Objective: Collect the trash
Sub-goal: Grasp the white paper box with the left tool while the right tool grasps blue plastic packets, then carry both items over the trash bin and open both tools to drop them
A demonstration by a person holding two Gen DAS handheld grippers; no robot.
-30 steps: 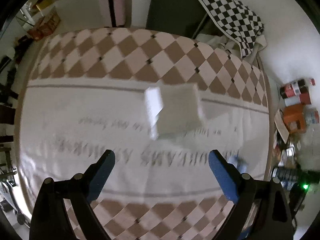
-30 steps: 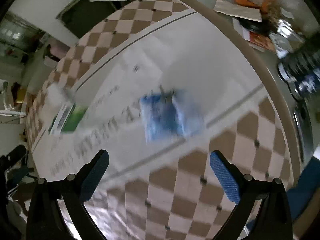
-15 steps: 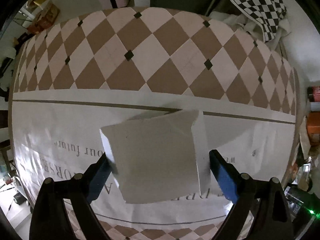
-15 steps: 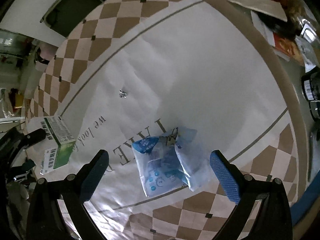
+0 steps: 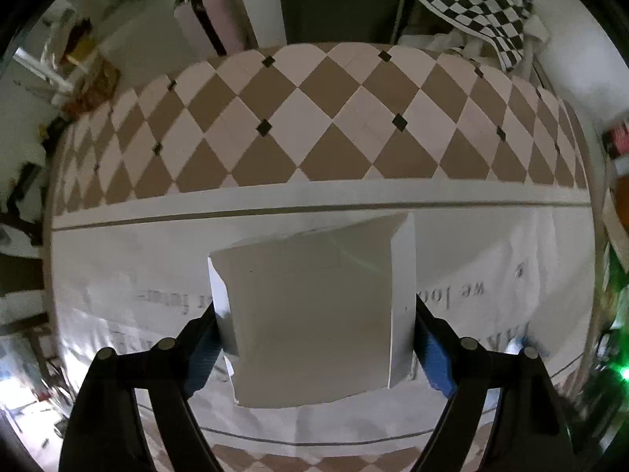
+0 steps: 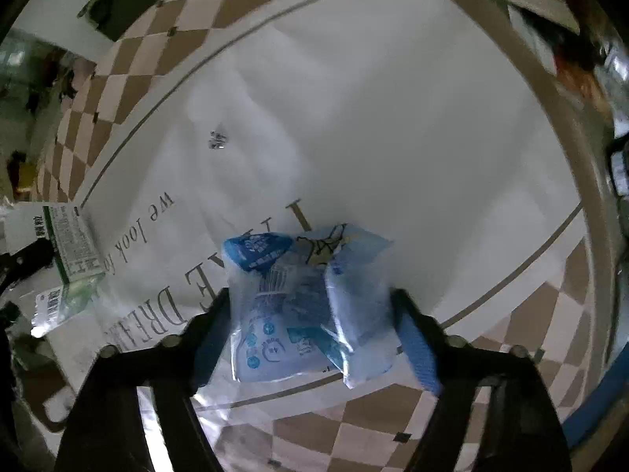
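1. In the left wrist view, my left hand-held gripper (image 5: 314, 338) points down at the white box (image 5: 314, 314), which lies directly between its two fingers. The jaws are closing, and the blue pads look to be at the box's left and right side walls. I judge contact on the right side, but on the left I cannot tell if the pad presses already.

2. The box seems a little turned against the line of the fingers: its left edge runs slanted and the far right corner stands higher in the picture. Its long axis I cannot tell for sure, because the top face looks almost square.

3. In the right wrist view, my right hand-held gripper (image 6: 310, 326) has the blue plastic packet (image 6: 306, 306) between its fingers. These jaws are also closing, and both pads appear to touch the soft wrapper at its two sides. The packet reaches forward, away from the fingertips, so I hold it near its nearer half.

4. Both things rest on the tabletop (image 6: 393, 118), on the white middle field of the cloth with printed letters.

5. Farther left in the right wrist view I see the box's green printed side, with a dark finger of the other gripper beside it. So each hand already has its own thing, and neither must cross over.

6. My judgement: the coming move needs only a firm closing, then a straight lift.
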